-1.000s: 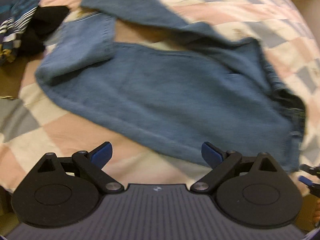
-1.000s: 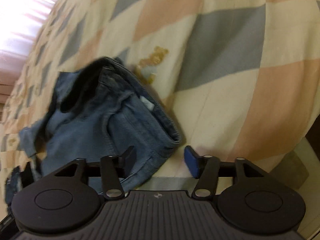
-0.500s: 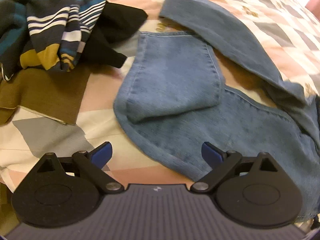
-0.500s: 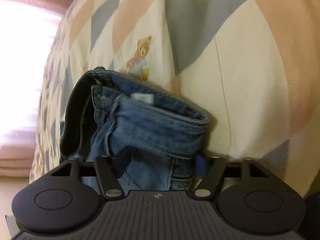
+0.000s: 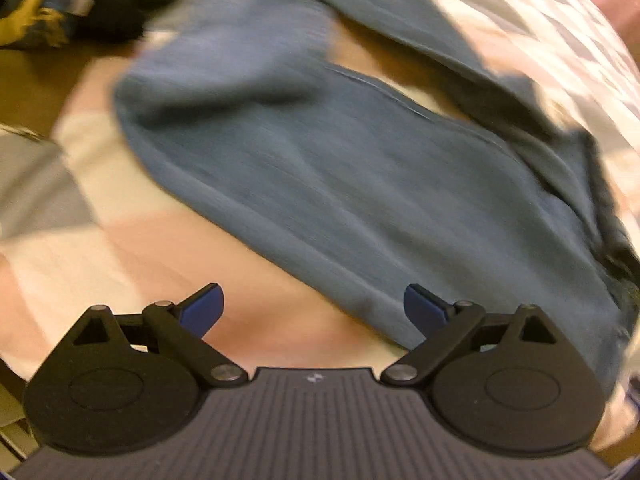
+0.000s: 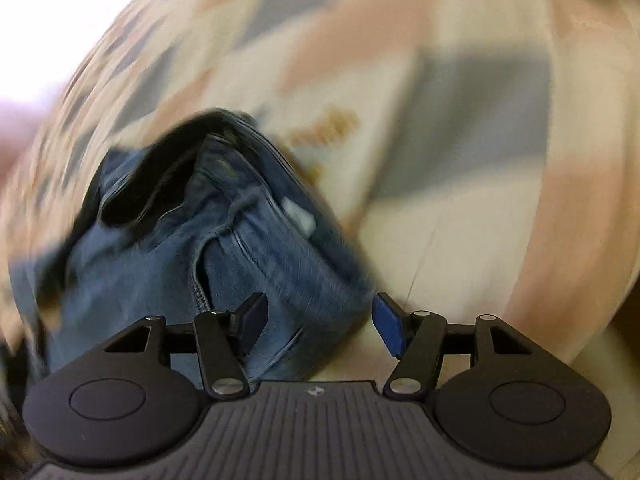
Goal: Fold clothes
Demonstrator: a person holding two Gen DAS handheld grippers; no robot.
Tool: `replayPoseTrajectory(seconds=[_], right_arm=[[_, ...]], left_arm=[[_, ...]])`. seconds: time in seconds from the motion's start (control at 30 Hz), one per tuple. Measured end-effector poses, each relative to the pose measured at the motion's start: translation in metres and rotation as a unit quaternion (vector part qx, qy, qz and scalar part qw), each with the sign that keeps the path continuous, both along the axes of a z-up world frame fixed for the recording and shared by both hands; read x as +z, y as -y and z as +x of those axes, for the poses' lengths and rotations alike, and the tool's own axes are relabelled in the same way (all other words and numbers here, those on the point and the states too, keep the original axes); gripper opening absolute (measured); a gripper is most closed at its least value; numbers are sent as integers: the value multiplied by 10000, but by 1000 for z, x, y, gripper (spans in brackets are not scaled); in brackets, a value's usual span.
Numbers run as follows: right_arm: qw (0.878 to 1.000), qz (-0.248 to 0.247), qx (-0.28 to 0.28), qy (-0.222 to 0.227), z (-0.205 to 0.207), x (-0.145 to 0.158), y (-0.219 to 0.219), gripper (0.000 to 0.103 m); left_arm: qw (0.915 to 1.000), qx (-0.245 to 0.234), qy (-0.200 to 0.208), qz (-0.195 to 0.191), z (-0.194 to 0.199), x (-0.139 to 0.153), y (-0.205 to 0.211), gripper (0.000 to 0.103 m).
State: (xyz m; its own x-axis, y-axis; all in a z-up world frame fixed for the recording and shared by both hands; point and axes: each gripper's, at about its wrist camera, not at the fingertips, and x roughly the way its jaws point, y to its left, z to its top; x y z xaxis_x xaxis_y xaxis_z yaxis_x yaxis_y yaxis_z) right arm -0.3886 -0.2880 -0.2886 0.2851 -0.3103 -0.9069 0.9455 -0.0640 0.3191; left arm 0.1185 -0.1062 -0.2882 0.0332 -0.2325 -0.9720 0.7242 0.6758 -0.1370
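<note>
- The left gripper (image 5: 312,308) has its jaws spread wide, as before, empty above the quilt (image 5: 120,240).
- The right gripper (image 6: 318,320) has opened since half a second ago; the jeans (image 6: 224,240) waistband lies between its fingers.
- The jeans leg (image 5: 340,168) lies farther, spread over the quilt; striped clothes (image 5: 44,8) far left.

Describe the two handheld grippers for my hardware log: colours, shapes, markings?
The left gripper and right gripper look identical: blue pads on black linkage arms with silver pivot screws, two round black housings with teardrop points and triangular cutouts, and a grey ribbed body bearing a small white logo. No cables or sleeves show.
</note>
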Motion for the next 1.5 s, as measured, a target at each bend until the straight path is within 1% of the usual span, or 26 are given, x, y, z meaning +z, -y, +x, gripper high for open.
replayPoseTrajectory(seconds=[0.1, 0.13, 0.17, 0.2, 0.27, 0.33, 0.37, 0.43, 0.47, 0.5, 0.53, 0.63, 0.7, 0.73, 0.8, 0.83, 0.87, 0.9, 0.97, 1.03, 1.13, 1.2, 1.3, 1.37, 1.4, 1.5], right_arm=[[9847, -665, 1522, -521, 15, 33, 30, 62], [9726, -882, 2048, -654, 22, 44, 41, 62], [9514, -1175, 2728, -820, 35, 49, 49, 62], [9240, -1462, 3394, -981, 48, 54, 58, 62], [8538, -2030, 4628, -1253, 77, 50, 68, 62], [7628, -2605, 5758, -1369, 107, 36, 72, 61], [7270, -2784, 6132, -1337, 118, 28, 74, 60], [6713, -3038, 6630, -1322, 141, 7, 83, 60], [6814, -2848, 6642, -1158, 146, 2, 99, 45], [6920, -2647, 6643, -989, 152, -2, 116, 10], [7021, -2444, 6638, -820, 157, -7, 133, 4], [8170, -1905, 5439, -216, 125, 7, 211, 5], [8890, -1257, 4392, -317, 83, -2, 271, 13], [9183, -919, 3833, -367, 62, -6, 301, 14], [9496, -281, 3086, -480, 20, -23, 340, 20], [9593, 54, 2818, -194, -4, -30, 354, 21], [9634, 154, 2675, 128, -18, -31, 355, 28], [9661, 247, 2531, 451, -32, -32, 357, 44], [9676, 433, 2234, 1093, -58, -33, 360, 57], [9613, 399, 2295, 1467, -56, -32, 351, 62], [9518, 455, 2421, 1830, -36, -39, 343, 63], [9461, 493, 2563, 1918, -17, -46, 342, 65], [9378, 530, 2799, 1985, 13, -58, 350, 65], [9345, 660, 2832, 2054, 27, -66, 355, 67], [9328, 744, 2837, 2094, 32, -70, 358, 68], [9267, 890, 2865, 2265, 49, -84, 364, 68]], left_arm=[[9993, 23, -220, -305, -63, 4, 12, 95], [9989, 69, -266, -390, -83, 4, 15, 95], [9984, 265, -243, -431, -105, 4, 15, 95], [9976, 469, -215, -470, -126, 3, 15, 95], [9945, 876, -160, -546, -169, 2, 14, 95], [9886, 1392, -178, -554, -212, -1, 11, 95], [9852, 1613, -203, -536, -233, -4, 11, 95], [9793, 1942, -273, -494, -272, -7, 14, 95], [9784, 1990, -288, -487, -290, -6, 20, 95], [9781, 1991, -319, -518, -302, -5, 25, 95], [9783, 1948, -387, -594, -313, -3, 31, 95], [9755, 1944, -543, -872, -340, -2, 46, 96], [9683, 2155, -789, -987, -354, -13, 49, 96], [9621, 2344, -939, -1033, -361, -21, 48, 96], [9425, 2805, -1349, -1218, -371, -38, 39, 96], [9301, 3040, -1570, -1334, -376, -47, 33, 96], [9143, 3298, -1761, -1559, -379, -55, 27, 96], [8967, 3552, -1947, -1788, -382, -63, 22, 96], [8621, 4005, -2205, -2183, -384, -77, 16, 95], [8463, 4239, -2214, -2348, -385, -84, 17, 93], [8511, 4220, -2057, -2349, -389, -82, 27, 85], [8454, 4287, -2033, -2453, -395, -83, 32, 68], [8091, 4730, -2200, -2707, -410, -92, 35, 61], [7779, 5062, -2317, -2915, -423, -100, 38, 61], [7665, 5194, -2340, -2966, -428, -105, 41, 64], [7467, 5429, -2315, -3068, -430, -115, 46, 63]])
